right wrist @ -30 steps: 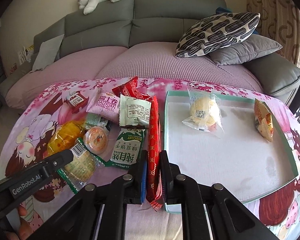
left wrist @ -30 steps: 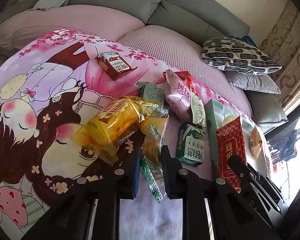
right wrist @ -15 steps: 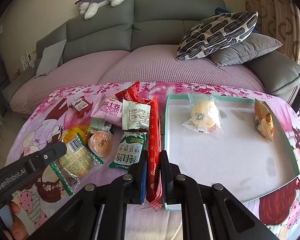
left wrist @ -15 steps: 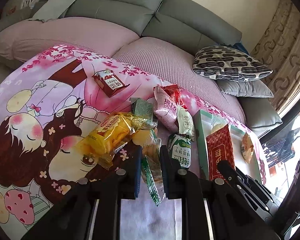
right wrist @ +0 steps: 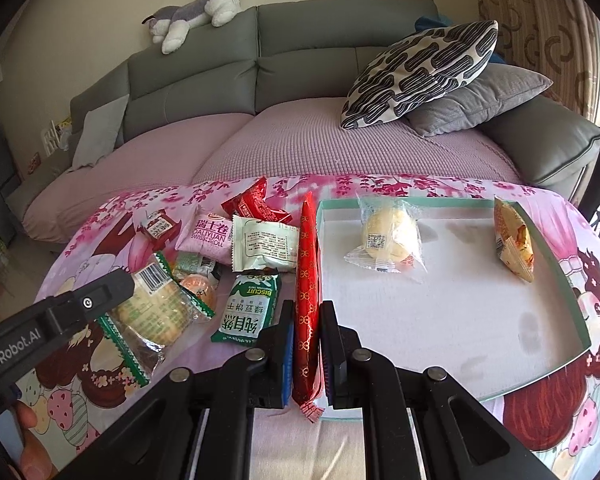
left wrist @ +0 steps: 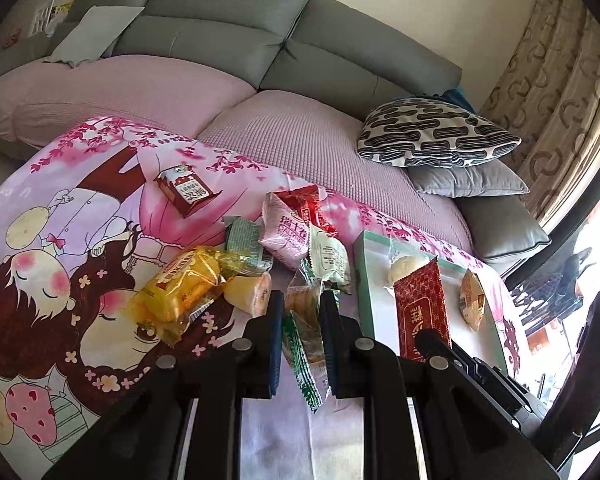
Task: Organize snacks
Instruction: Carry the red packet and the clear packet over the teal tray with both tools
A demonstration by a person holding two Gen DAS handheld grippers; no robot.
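My left gripper (left wrist: 300, 308) is shut on a clear, green-edged cracker packet (left wrist: 302, 320), which hangs between its fingers above the cartoon cloth. In the right wrist view that packet (right wrist: 152, 308) shows at the left under the left gripper (right wrist: 88, 304). My right gripper (right wrist: 306, 320) is shut on a long red packet (right wrist: 308, 280), held on edge along the left rim of the white tray (right wrist: 440, 312). A wrapped bun (right wrist: 388, 236) and an orange packet (right wrist: 514, 240) lie in the tray.
Loose snacks lie left of the tray: green biscuit packet (right wrist: 248, 312), white packet (right wrist: 264, 248), pink Swiss roll (right wrist: 208, 236), small red carton (right wrist: 158, 226), yellow packet (left wrist: 184, 288). The sofa (right wrist: 300, 140) with cushions (right wrist: 420, 76) stands behind.
The left gripper has risen with the green-edged packet and drawn back from the pile. The right gripper has shifted slightly, still gripping the red packet by the tray's rim.
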